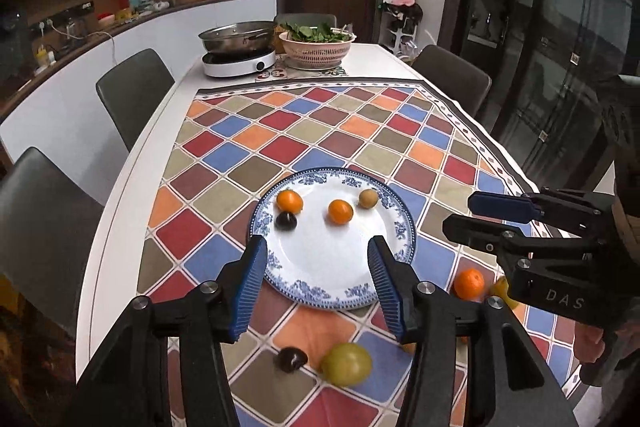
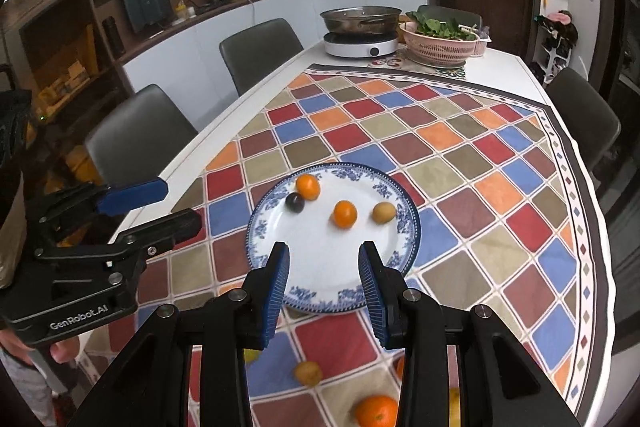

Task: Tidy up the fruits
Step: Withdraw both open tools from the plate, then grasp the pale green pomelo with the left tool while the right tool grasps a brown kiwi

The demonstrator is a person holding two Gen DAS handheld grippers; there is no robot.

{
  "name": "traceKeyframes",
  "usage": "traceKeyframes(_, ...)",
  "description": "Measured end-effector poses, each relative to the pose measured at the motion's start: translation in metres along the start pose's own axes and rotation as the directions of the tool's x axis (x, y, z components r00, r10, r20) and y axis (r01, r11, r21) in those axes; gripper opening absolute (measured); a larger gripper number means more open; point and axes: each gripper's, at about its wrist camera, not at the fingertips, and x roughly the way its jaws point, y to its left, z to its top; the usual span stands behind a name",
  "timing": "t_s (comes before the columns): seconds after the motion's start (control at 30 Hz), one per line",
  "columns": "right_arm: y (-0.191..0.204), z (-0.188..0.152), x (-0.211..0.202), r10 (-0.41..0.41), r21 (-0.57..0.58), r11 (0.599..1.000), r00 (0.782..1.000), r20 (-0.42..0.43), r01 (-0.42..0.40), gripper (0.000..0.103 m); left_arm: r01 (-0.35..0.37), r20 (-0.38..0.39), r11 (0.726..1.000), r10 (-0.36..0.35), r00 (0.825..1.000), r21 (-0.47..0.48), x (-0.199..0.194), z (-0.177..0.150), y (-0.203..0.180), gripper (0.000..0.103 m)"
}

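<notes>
Left wrist view shows the left gripper (image 1: 318,259) with its blue-padded fingers (image 1: 252,287) spread apart and nothing between them, poised above the near rim of a blue-and-white plate (image 1: 320,267). Right wrist view shows the right gripper (image 2: 323,265) with its fingers (image 2: 276,283) set closer together yet still parted, empty as well, over the same near rim. On the plate lie four small fruits, all towards its far half: an orange fruit at the far left (image 1: 289,201), a dark plum (image 1: 285,220) touching it on the near side, a second orange fruit (image 1: 340,211) near the middle, and a brownish-green fruit (image 1: 368,197) to the right, apart from the others. The plate rests on a chequered cloth (image 1: 360,131) of many colours that covers the near part of a white desk (image 1: 132,187). Loose fruit lies on the cloth nearer than the plate: in the left view a second dark plum (image 1: 291,359) just beside a blurred yellow-green fruit (image 1: 346,364), and an orange (image 1: 469,283) to the right of the plate; in the right view a small brownish fruit (image 2: 308,373) and a large orange (image 2: 376,411) at the bottom edge. At the far end of the desk a steel pan (image 1: 236,37) sits on a white cooker (image 1: 238,63), beside a pink basket of greens (image 1: 316,47). Grey chairs (image 1: 134,93) stand along the desk.
</notes>
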Motion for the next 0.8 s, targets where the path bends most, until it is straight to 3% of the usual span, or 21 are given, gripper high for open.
traceKeyframes(0.1,0.001,-0.009,-0.007,-0.007,0.017,1.000,1.000,0.007,0.007,0.045,-0.002,0.008,1.000,0.002,1.000,-0.001,-0.007,-0.009,-0.002,0.054)
traceKeyframes(0.5,0.013,-0.042,-0.023,-0.021,0.017,1.000,1.000,0.015,0.021,0.045,-0.009,0.007,1.000,0.009,1.000,-0.001,-0.023,-0.045,-0.008,0.058)
traceKeyframes(0.8,0.018,-0.071,-0.013,-0.038,0.003,0.999,0.999,-0.029,0.038,0.045,-0.026,-0.024,0.999,0.027,0.999,0.021,-0.014,-0.072,-0.010,0.059)
